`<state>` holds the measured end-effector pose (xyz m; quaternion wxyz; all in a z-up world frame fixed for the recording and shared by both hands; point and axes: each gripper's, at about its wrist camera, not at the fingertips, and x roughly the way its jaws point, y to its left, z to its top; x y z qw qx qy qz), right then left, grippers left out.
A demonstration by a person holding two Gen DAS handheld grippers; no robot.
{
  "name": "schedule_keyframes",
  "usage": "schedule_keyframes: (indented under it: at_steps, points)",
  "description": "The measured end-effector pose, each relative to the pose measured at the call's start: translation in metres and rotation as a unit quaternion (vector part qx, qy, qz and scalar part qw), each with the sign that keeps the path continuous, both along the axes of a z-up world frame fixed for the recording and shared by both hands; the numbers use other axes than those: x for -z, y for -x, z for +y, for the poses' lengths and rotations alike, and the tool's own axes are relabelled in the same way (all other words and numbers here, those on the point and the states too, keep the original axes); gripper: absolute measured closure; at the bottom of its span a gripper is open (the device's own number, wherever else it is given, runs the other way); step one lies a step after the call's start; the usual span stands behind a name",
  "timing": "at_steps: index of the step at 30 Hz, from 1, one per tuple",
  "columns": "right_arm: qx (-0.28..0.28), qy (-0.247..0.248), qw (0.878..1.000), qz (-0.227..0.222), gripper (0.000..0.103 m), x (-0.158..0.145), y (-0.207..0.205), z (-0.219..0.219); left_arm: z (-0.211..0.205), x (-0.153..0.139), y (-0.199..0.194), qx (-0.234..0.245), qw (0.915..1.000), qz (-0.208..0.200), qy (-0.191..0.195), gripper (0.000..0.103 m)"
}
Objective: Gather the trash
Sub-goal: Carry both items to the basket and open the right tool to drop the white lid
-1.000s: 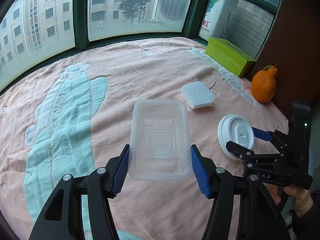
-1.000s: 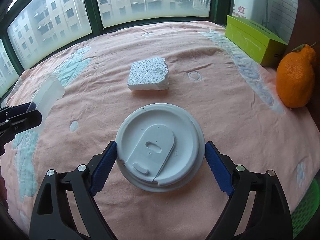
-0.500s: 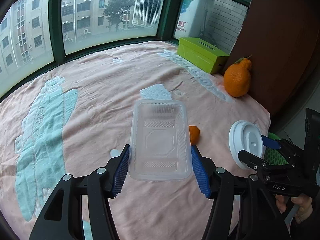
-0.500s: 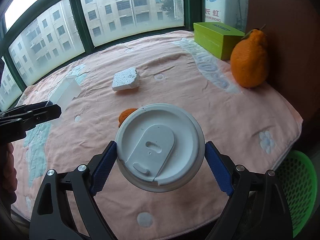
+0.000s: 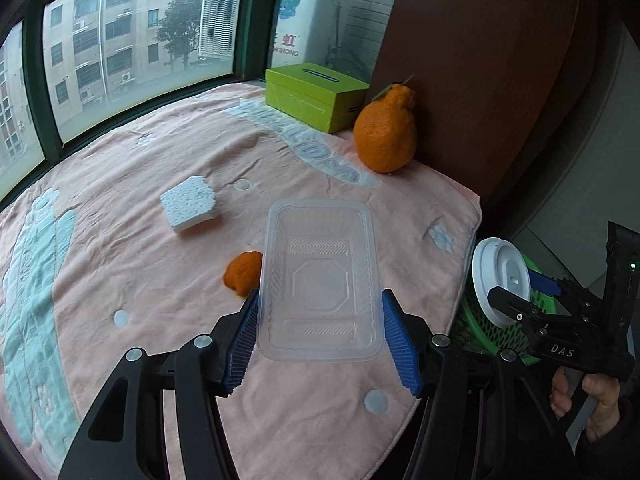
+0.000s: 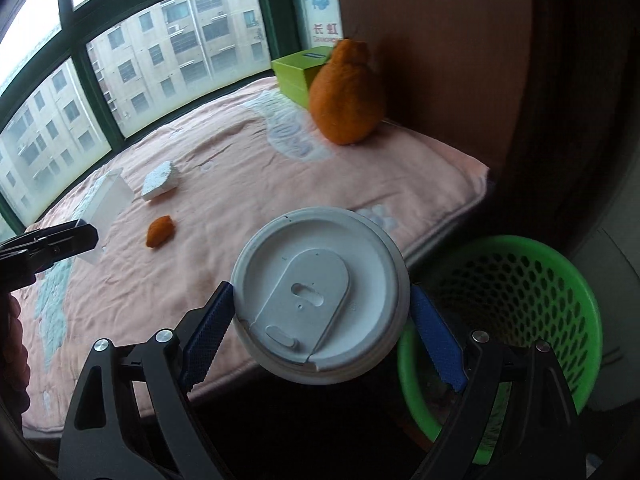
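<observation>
**A:** Where is the trash sitting now?

**B:** The clear plastic container is hanging at lower centre of the left wrist view, clamped by its long sides in the left gripper. The white cup lid is pinched edge to edge in the right gripper, at lower centre of the right wrist view.

**A:** What is changing?

**B:** Both loads are travelling. A second ago they were hanging over the middle of the pink blanket; now the lid is crossing past its edge, and the green mesh bin is showing at lower right, which it was not then. The container is trailing, with blanket behind all of it.

**A:** So the drop is close?

**B:** I judge so for the lid, though it is beside the bin's mouth rather than clearly over it; the fisheye makes that hard to call.

**A:** And what is left behind?

**B:** The white foam block at centre left and the orange peel scrap beside the container are waiting on the blanket. The whole orange fruit and green tissue box at upper centre are probably staying.
</observation>
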<state>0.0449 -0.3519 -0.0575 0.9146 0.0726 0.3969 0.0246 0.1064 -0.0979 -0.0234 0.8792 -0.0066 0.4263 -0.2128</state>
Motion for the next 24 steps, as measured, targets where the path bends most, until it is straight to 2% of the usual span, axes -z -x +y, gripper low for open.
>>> schedule_keyframes:
  at_steps: [8,13,18,24]
  points:
    - [0.079,0.006,0.996,0.041,0.016,0.028,0.022,-0.091,-0.047,0.007,0.005,0.039,0.9992,0.008,-0.004,0.046]
    - [0.111,0.010,0.991,0.068,0.015,0.049,0.027,-0.131,-0.071,0.010,0.007,0.058,0.9982,0.011,-0.008,0.046]
    - [0.130,0.005,0.988,0.087,0.015,0.066,0.028,-0.156,-0.090,0.012,0.008,0.074,0.9970,0.015,-0.016,0.046]
    - [0.133,0.000,0.987,0.086,0.014,0.073,0.025,-0.170,-0.108,0.017,0.010,0.087,0.9957,0.022,-0.023,0.046]
